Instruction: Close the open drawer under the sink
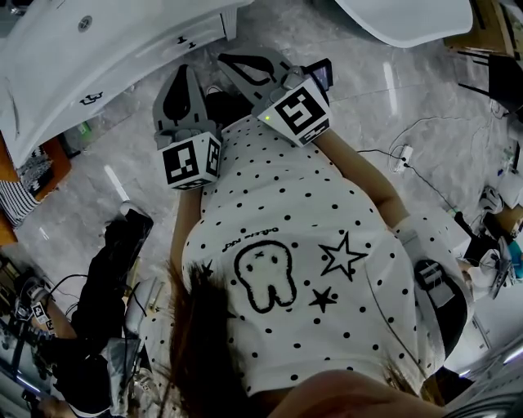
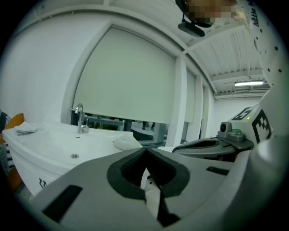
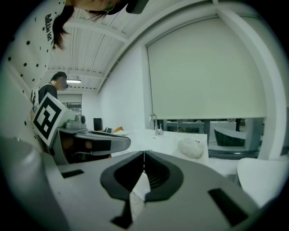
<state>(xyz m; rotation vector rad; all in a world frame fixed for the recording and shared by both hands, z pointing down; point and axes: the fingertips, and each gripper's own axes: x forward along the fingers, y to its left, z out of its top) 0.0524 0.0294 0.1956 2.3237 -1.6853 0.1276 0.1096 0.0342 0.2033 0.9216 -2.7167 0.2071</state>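
The white sink cabinet point(image 1: 98, 57) stands at the upper left of the head view, and its drawer fronts carry dark handles point(image 1: 92, 99). Whether a drawer stands open I cannot tell from here. My left gripper point(image 1: 181, 75) and right gripper point(image 1: 231, 59) are held side by side in front of my dotted shirt, a little short of the cabinet. Both are shut on nothing. In the left gripper view the left gripper point(image 2: 145, 151) points over the basin and its tap point(image 2: 79, 118). The right gripper point(image 3: 144, 154) faces the same counter and tap point(image 3: 156, 123).
A crumpled white cloth point(image 3: 191, 147) lies on the counter's end. A white tub point(image 1: 409, 18) is at the upper right. Cables and a power strip point(image 1: 402, 157) lie on the marble floor to the right, and black gear point(image 1: 114, 261) lies to the left. A person point(image 3: 58, 83) stands far behind.
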